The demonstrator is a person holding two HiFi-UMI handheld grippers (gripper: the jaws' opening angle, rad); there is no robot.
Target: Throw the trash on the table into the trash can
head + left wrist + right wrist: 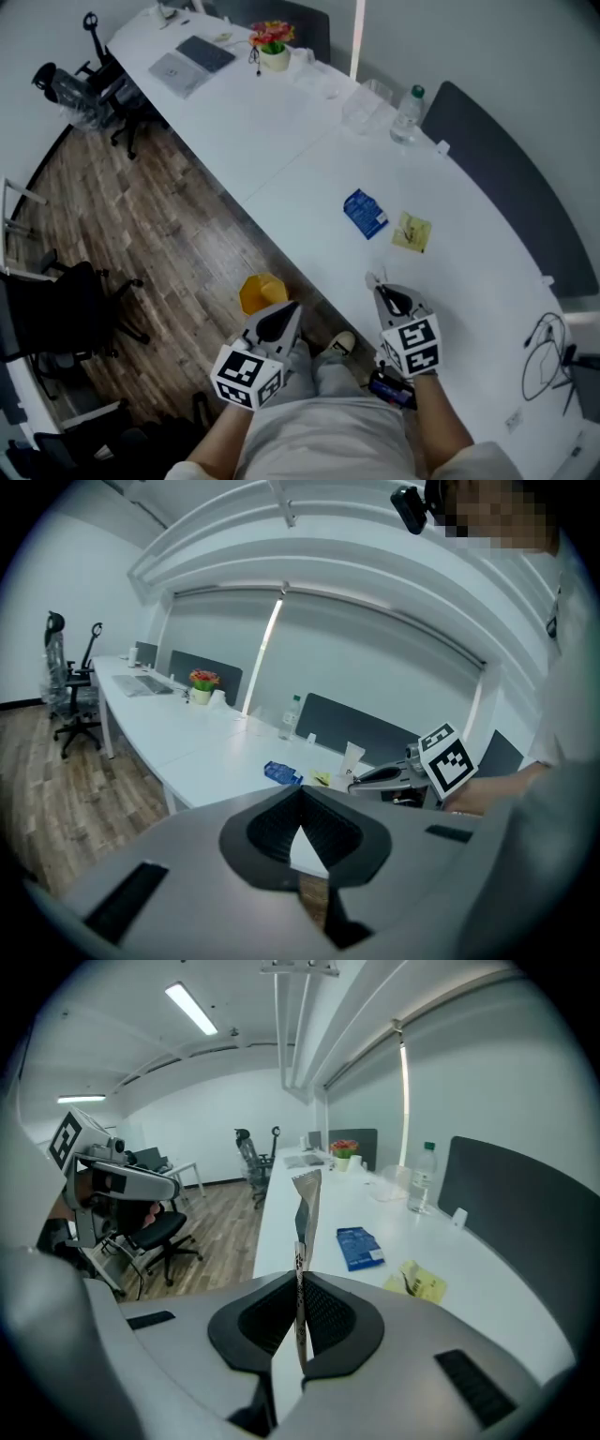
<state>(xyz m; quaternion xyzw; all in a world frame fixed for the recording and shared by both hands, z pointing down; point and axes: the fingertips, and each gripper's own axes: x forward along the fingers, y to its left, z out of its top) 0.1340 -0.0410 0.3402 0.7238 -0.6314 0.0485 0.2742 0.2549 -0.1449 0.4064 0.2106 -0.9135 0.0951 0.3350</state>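
Packet [365,214] L of paper [412,232] on table [281,141]; bottle [407,114] behind both.

Grippers: 2, left gripper [284,313] and right gripper [382,291].
Trash pieces: 3. 1 blue packet [365,214] and 1 yellow wrapper [412,232] on table [281,141], 1 white wrapper [306,1206] in right gripper.
Trash can [262,292]: 1, yellow, on floor near table edge.
Water bottle [409,113]: 1, far right.
Flower pot [273,47]: 1, far end.
Laptop [190,62]: 1, far left.
Office chairs: 2 at left, far chair [70,84] and near chair [66,314].
Dark partitions: 2, far panel [300,23] and right panel [506,178].
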